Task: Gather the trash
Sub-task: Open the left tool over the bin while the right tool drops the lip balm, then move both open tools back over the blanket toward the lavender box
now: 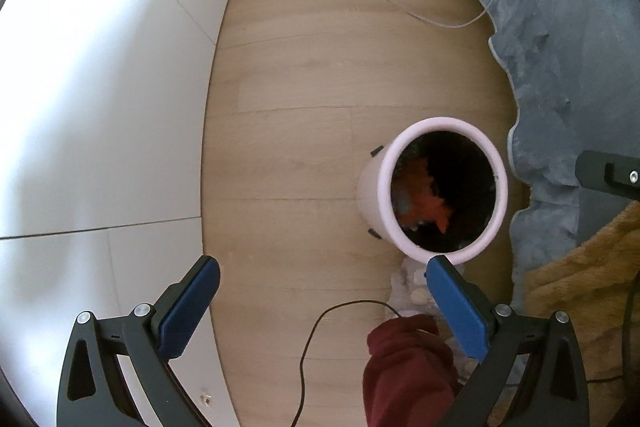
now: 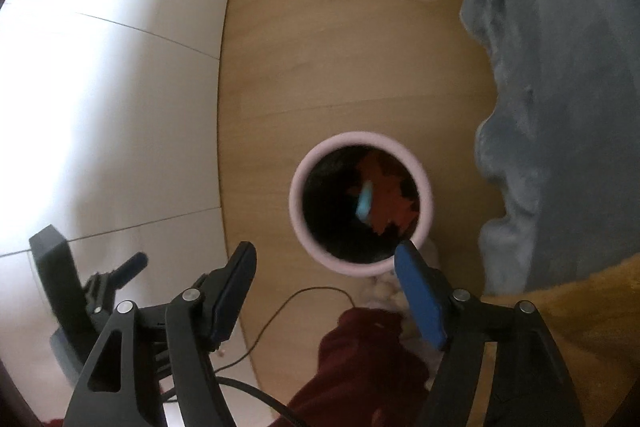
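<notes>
On the wooden floor, between a white wall and a grey blanket, a pink bin is seen upright with its mouth open. Inside it, orange scraps and a blurred pale-blue piece are visible; the blue piece appears to be in mid-fall, though that cannot be told for certain. The right gripper is held just above the near rim with its jaws parted and nothing between them. The left gripper is held beside the bin, jaws spread wide and empty.

A black cable is looped on the floor just below the bin, and a dark red sleeve lies close to it; either could be snagged by a lowered finger, and the light bin could be tipped by a knock on its rim. Open floor is left beyond the bin toward the far wall, where a thin grey cord is trailed. Room is tight on the blanket side, freer toward the white wall.
</notes>
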Demonstrator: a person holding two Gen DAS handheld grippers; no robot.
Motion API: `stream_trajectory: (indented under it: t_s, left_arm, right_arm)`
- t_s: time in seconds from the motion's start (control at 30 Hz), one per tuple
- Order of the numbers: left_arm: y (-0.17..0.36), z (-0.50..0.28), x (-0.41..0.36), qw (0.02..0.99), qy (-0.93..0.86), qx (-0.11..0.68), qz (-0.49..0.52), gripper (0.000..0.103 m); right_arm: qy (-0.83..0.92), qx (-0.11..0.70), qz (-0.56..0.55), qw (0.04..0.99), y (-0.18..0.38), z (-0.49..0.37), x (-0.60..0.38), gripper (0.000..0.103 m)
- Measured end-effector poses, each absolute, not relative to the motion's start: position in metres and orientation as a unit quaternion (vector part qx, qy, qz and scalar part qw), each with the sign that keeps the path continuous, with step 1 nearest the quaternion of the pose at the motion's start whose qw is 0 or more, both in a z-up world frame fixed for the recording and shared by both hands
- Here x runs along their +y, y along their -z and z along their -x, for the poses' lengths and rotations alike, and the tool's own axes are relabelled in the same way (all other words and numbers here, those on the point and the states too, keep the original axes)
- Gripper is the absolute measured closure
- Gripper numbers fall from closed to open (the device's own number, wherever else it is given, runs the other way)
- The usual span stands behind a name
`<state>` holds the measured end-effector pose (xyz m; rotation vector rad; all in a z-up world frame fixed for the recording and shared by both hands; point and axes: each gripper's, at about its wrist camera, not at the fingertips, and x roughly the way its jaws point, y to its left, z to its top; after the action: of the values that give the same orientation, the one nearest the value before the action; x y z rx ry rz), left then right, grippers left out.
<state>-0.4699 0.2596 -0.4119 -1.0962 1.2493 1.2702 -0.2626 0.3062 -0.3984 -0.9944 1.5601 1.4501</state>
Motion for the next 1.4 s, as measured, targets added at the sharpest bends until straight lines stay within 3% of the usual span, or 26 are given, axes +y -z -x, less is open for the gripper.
stream_trajectory:
  t_s: [0.13, 0.3, 0.4, 0.57, 0.87, 1.13, 1.4]
  left_arm:
    - [0.388, 0.462, 0.260, 0.515, -0.525, 0.510, 0.446, 0.000]
    - [0.323, 0.427, 0.268, 0.572, -0.513, 0.489, 0.414, 0.000]
    - [0.278, 0.387, 0.274, 0.621, -0.484, 0.481, 0.384, 0.000]
    - [0.198, 0.287, 0.275, 0.711, -0.413, 0.463, 0.332, 0.000]
    - [0.075, 0.065, 0.224, 0.849, -0.217, 0.448, 0.175, 0.000]
    - [0.048, -0.091, 0.132, 0.871, -0.097, 0.471, 0.106, 0.000]
    - [0.075, -0.189, 0.047, 0.844, -0.049, 0.530, 0.064, 0.000]
  right_arm:
    - [-0.561, 0.620, 0.391, 0.385, 0.382, 0.251, 0.301, 0.032]
    - [-0.561, 0.639, 0.330, 0.411, 0.317, 0.209, 0.277, 0.032]
    - [-0.558, 0.655, 0.280, 0.425, 0.272, 0.170, 0.251, 0.026]
    - [-0.532, 0.654, 0.205, 0.496, 0.197, 0.087, 0.199, 0.019]
    - [-0.389, 0.627, 0.030, 0.674, 0.103, -0.076, 0.055, 0.017]
    - [-0.262, 0.590, -0.077, 0.759, 0.076, -0.160, -0.082, 0.017]
    - [-0.179, 0.617, -0.130, 0.756, 0.112, -0.228, -0.180, 0.017]
